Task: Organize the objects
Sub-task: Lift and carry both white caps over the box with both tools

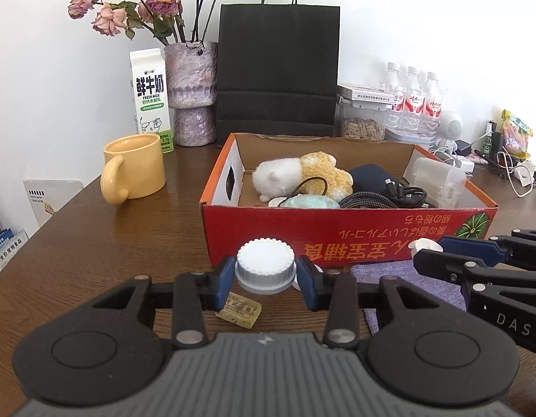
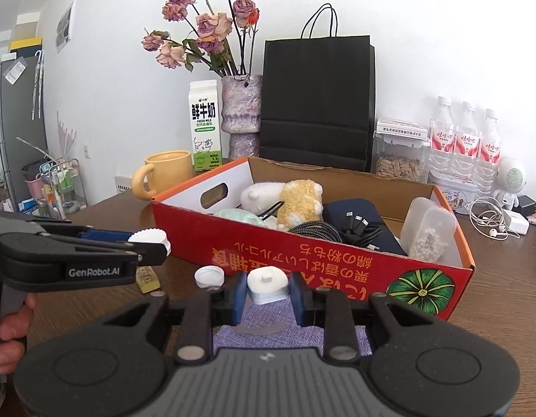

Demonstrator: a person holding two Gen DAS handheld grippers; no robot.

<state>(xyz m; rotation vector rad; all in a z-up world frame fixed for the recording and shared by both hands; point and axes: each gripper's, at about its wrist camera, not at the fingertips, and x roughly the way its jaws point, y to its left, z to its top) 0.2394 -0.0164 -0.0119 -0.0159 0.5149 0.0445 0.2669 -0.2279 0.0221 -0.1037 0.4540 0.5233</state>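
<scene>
1. Left gripper (image 1: 266,278) is clamping a white ribbed bottle cap (image 1: 265,264) between its blue pads, above the brown wooden table (image 1: 76,243).
2. Right gripper (image 2: 266,295) is pinching a small white plastic nozzle piece (image 2: 268,283) over a purple woven cloth (image 2: 288,333).
3. Only the right wrist view is showing an open white lid (image 2: 209,275) lying on the table.
4. Beyond, the red cardboard box (image 2: 320,260) is holding a white-and-yellow plush toy (image 2: 285,198), black cables (image 2: 340,231) and a translucent container of white beads (image 2: 429,229).

White wall (image 1: 406,17), dark wooden table (image 1: 94,243), grey cabinet (image 2: 21,121) at left, bright daylight.
</scene>
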